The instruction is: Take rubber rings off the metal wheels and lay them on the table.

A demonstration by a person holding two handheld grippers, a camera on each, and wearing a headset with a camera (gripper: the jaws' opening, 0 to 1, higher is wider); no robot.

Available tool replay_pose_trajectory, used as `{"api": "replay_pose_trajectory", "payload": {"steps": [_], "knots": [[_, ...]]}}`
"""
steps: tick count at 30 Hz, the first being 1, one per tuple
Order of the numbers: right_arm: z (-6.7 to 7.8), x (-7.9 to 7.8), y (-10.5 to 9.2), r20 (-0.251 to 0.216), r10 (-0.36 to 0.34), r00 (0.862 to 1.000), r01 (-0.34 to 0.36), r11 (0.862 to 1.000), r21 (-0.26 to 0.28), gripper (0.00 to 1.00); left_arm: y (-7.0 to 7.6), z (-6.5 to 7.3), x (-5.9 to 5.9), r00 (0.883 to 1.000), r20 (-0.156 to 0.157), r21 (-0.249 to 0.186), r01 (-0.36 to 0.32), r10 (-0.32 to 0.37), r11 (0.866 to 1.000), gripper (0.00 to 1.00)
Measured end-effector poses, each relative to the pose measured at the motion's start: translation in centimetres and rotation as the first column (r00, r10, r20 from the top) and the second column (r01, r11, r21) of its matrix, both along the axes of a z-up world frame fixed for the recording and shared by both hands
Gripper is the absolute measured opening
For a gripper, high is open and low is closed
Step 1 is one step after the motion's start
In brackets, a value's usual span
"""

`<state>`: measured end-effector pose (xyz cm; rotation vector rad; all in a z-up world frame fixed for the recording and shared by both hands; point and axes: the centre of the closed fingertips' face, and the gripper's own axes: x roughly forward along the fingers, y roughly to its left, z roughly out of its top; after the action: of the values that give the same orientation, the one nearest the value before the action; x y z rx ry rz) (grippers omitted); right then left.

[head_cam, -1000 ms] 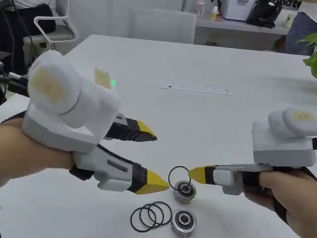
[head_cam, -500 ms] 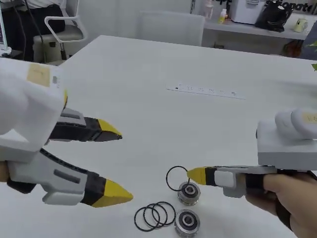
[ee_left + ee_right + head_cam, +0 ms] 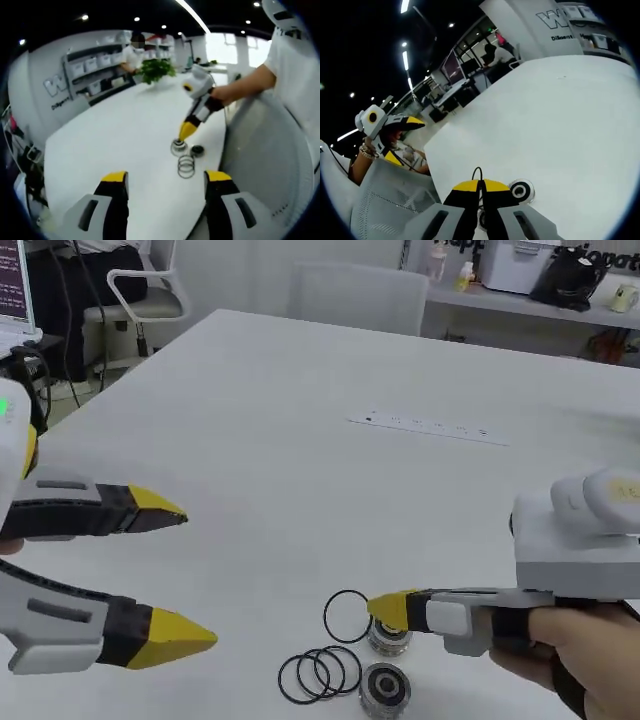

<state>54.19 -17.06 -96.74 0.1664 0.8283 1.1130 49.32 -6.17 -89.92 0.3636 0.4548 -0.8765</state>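
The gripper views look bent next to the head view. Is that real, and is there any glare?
Yes. Left gripper view: the fisheye lens bends the table edge, and the windows beyond the right hand-held gripper are washed out. Right gripper view: same bending, ceiling lamps show as bright spots. Head view: straight lines, soft even light, rubber rings sharp.

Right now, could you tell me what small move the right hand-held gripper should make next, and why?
Probably lower the rubber ring to the table beside the loose rings, then open. The right hand-held gripper is shut on it, just above a metal wheel, and the ring looks free of the wheel.
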Motion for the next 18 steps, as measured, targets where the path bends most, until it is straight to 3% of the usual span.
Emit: {"api": "replay_pose_trajectory", "payload": {"steps": [9, 18], "knots": [[-0.9, -1.2, 1.3, -0.002, 0.063, 0.998, -0.063, 0.998, 0.002, 0.00, 1.6, -1.5, -1.1, 0.997, -0.036, -0.025, -0.072, 0.071, 0.997, 0.61], [-2.2, -2.3, 2.2, 0.008, 0.099, 0.995, -0.099, 0.995, -0.026, 0.00, 2.6, -2.1, -1.4, 0.991, -0.053, -0.047, -0.123, 0.120, 0.991, 0.60]]}}
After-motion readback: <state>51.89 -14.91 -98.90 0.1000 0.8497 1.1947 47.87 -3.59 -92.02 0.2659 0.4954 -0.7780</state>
